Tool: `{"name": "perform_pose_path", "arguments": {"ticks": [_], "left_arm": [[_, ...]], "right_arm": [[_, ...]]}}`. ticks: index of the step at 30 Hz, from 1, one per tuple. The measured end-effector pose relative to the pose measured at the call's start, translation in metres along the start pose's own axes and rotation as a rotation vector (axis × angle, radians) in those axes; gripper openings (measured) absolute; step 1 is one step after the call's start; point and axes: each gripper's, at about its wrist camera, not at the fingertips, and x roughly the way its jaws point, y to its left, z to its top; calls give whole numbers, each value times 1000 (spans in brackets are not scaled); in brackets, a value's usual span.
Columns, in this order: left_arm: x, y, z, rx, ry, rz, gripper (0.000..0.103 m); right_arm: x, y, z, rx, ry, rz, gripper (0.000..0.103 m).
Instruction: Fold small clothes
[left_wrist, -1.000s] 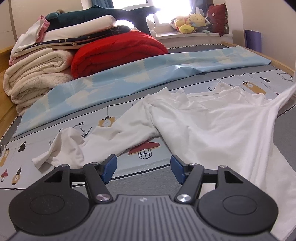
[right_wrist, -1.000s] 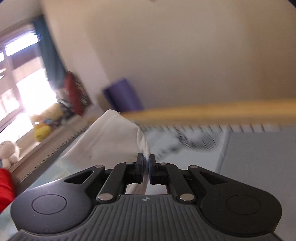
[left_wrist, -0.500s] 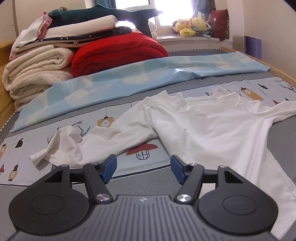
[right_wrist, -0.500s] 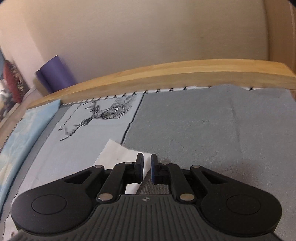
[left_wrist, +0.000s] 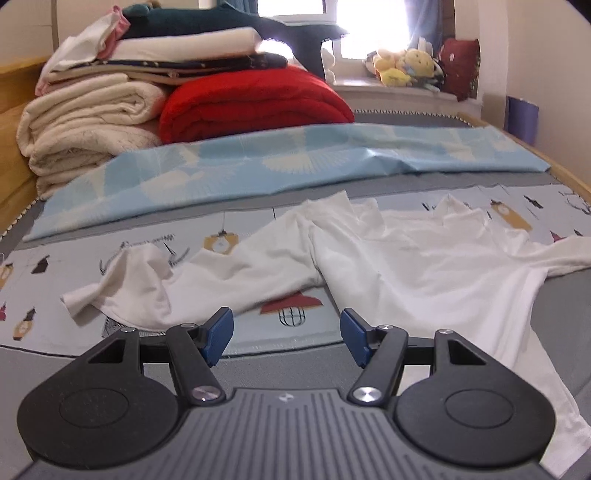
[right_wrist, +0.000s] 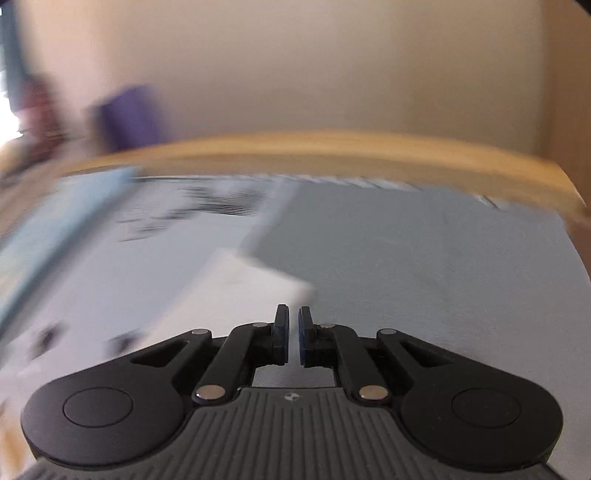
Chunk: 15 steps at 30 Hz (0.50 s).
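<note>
A white long-sleeved shirt lies spread and rumpled on the bed, its left sleeve bunched toward the left. My left gripper is open and empty, low over the bed just in front of the shirt, between the sleeve and the body. In the blurred right wrist view a white sleeve end lies on the bed just ahead and left of my right gripper. Its jaws stand a small gap apart with nothing between them.
A light blue sheet lies across the bed behind the shirt. Folded cream blankets and a red quilt are stacked at the back left. Plush toys sit by the window. A wooden bed rail runs ahead of the right gripper.
My right gripper has let go of the white sleeve and dropped low over the bed; the sleeve now lies flat. My left gripper stayed open and moved slightly lower.
</note>
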Motion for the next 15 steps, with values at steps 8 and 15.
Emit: {"name": "perform_pose_path", "arguments": {"ticks": [8, 15], "left_arm": [[-30, 22, 5, -103, -35, -49, 68], [-39, 26, -11, -102, 14, -34, 58]], "right_arm": [[-180, 94, -68, -271, 199, 539, 6], [-242, 144, -185, -611, 447, 629, 6]]}}
